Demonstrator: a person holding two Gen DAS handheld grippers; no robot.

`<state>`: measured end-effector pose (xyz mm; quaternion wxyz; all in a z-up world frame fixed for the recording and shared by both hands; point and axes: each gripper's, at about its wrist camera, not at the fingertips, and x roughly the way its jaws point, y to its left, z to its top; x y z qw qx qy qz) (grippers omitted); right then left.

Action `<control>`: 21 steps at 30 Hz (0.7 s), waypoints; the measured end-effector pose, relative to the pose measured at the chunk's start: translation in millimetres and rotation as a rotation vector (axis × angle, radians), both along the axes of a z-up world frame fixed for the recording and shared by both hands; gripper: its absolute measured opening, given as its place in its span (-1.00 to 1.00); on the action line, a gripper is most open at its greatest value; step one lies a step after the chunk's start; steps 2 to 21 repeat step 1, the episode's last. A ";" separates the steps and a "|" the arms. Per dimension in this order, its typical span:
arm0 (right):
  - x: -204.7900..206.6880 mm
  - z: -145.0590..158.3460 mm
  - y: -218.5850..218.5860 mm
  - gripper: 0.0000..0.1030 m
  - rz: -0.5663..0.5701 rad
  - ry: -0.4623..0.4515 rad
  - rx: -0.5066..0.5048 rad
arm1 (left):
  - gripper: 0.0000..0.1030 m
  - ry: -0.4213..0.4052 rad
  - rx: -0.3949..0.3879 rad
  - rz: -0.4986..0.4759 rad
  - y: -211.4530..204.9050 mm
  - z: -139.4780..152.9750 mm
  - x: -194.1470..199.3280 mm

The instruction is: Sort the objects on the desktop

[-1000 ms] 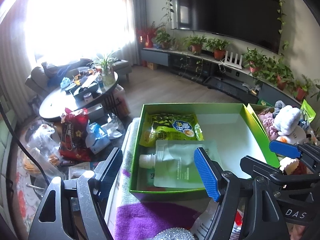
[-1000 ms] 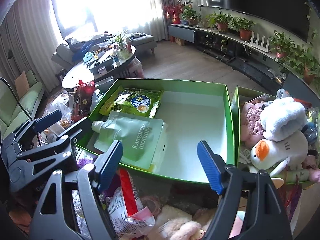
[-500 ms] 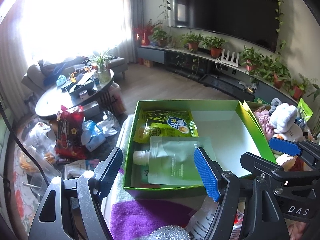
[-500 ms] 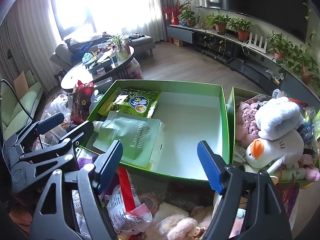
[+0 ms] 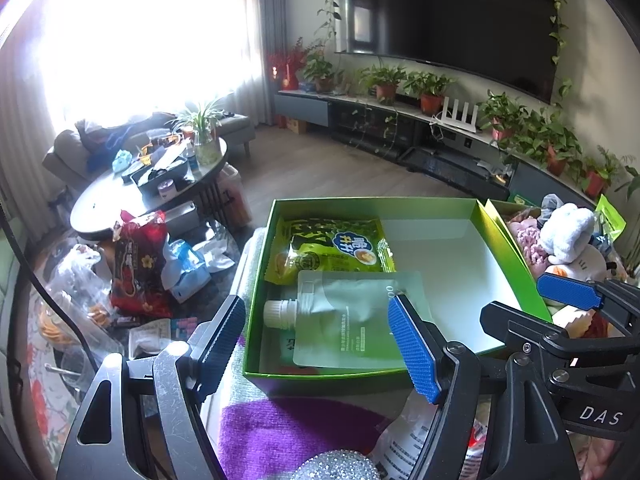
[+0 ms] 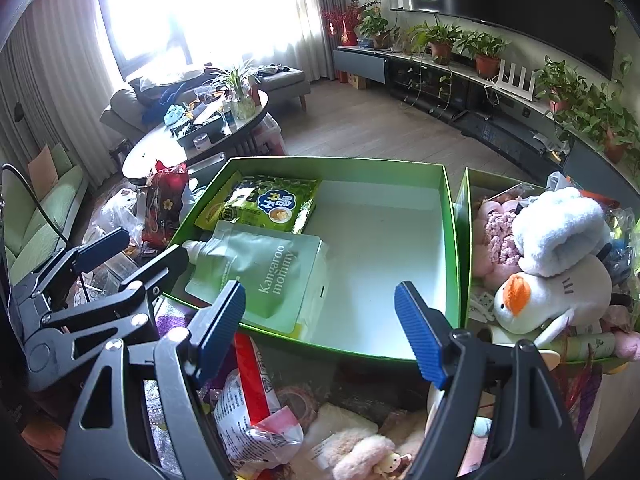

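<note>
On the pale pouch (image 6: 260, 276): "Kangaroo mommy".

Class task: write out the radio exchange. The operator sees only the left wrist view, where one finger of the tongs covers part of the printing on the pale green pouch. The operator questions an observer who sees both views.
Operator: What does the big lettering on the pouch say?
Observer: In the right wrist view, the pale green pouch reads "Kangaroo mommy".
Operator: I see only one blue pad of the right tongs. Are they gripping anything?
Observer: No. The right tongs stand open, with nothing between the pads.
</note>
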<state>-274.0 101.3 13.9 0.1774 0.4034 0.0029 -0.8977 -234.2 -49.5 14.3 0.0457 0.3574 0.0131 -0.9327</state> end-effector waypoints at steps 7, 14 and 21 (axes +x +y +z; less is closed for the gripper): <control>0.0 0.0 0.0 0.50 0.001 0.000 0.002 | 0.45 0.000 0.001 0.001 0.1 0.0 0.0; 0.0 0.0 0.0 0.50 0.001 0.000 0.002 | 0.45 0.000 0.001 0.001 0.1 0.0 0.0; 0.0 0.0 0.0 0.50 0.001 0.000 0.002 | 0.45 0.000 0.001 0.001 0.1 0.0 0.0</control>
